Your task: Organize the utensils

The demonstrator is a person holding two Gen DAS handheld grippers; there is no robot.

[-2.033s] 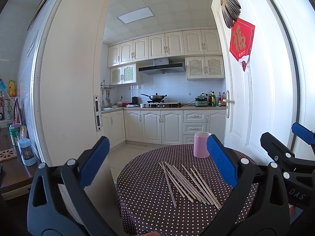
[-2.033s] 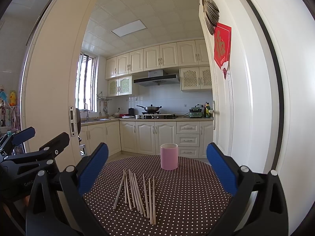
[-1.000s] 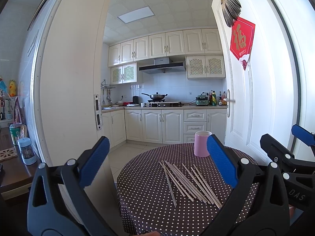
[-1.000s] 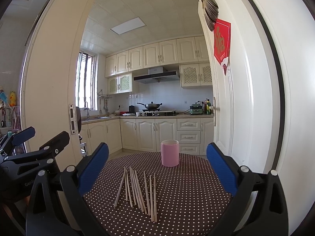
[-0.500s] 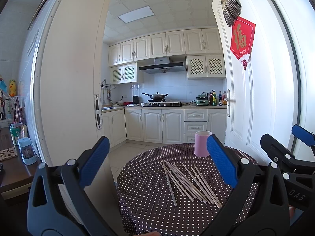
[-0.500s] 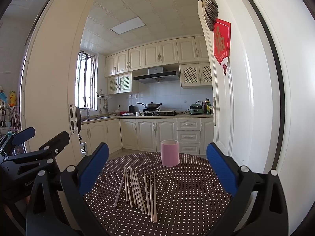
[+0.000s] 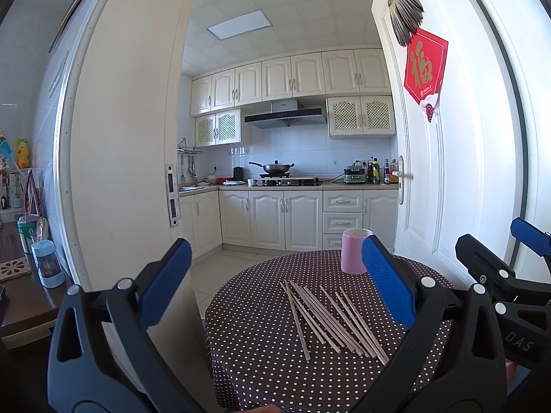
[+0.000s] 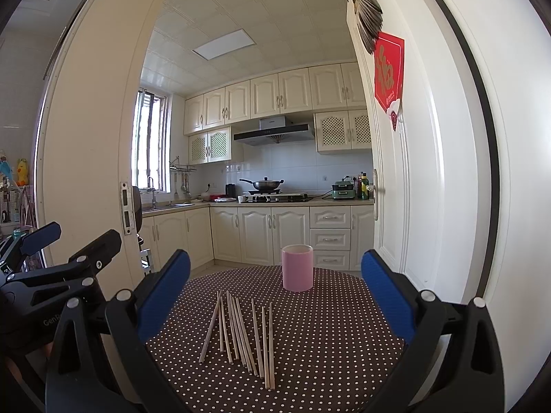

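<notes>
Left wrist view: your left gripper (image 7: 275, 282) is spread wide and holds nothing, hovering short of the round polka-dot table (image 7: 248, 351). The loose chopsticks (image 7: 330, 316) lie flat in a rough fan on the cloth, nearer you than the pink cup (image 7: 353, 253), which stands upright toward the table's far edge. The right gripper shows at the frame's right edge, level with the sticks.

Right wrist view: your right gripper (image 8: 275, 285) is also fully spread and empty. From here the chopsticks (image 8: 241, 334) sit just this side of the pink cup (image 8: 297, 267) and slightly left of it, not touching it. The 2 rightmost sticks lie a little apart from the bunch.

Judgement: the step in hand is the first pick, with nothing in the cup as far as the views show. Take an outlying stick near its middle, jaws across its length, so neighbours stay put. Tip it upright before lowering it into the cup, and go gently, since that cup looks light enough to topple.
</notes>
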